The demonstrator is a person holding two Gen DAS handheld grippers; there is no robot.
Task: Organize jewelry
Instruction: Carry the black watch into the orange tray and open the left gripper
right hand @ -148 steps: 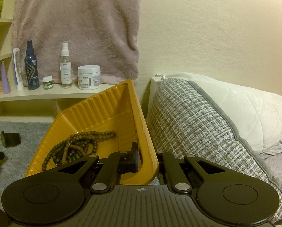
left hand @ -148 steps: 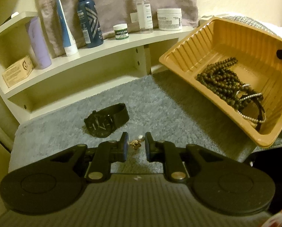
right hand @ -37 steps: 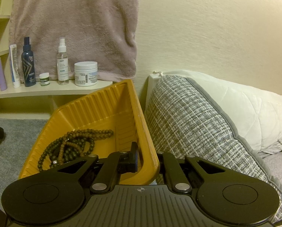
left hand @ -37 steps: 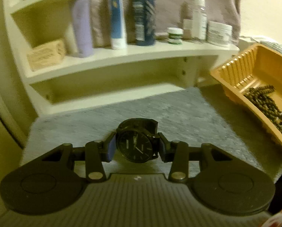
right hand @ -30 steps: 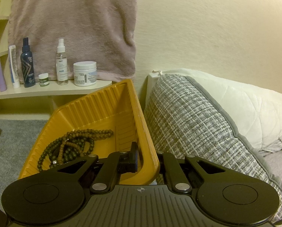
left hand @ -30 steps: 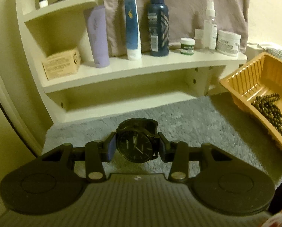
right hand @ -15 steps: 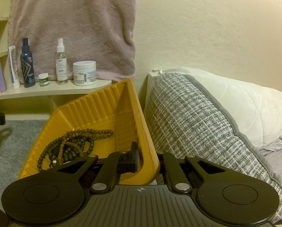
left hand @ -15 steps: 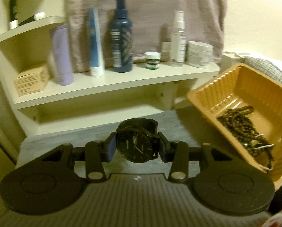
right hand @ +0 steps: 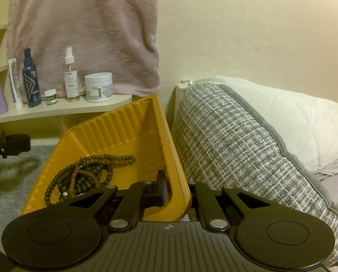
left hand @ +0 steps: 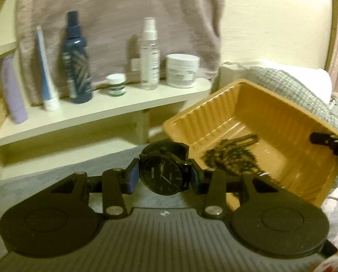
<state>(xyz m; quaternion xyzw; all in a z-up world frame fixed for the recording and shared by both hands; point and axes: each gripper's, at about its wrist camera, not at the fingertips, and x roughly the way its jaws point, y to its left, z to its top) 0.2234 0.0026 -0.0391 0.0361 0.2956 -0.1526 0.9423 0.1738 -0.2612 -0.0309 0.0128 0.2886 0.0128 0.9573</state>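
you were at the transfer step: your left tool was clamped on the black watch by the sides of its case, held clear of the grey bed cover just short of the orange tray. your right tool was closed on the tray's near wall, tilting it, with the beads inside. the next move likely called for carrying the watch over the rim and releasing it beside the beads.

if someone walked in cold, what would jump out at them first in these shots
The black wristwatch stands out first, pinched face-up in the left tool above the grey carpet. Next is the yellow ribbed tray, tilted up beside the tweed cushion, with the right tool clamped on its rim and dark bead necklaces pooled inside. Behind, toiletry bottles line a cream shelf under a hanging pink towel.
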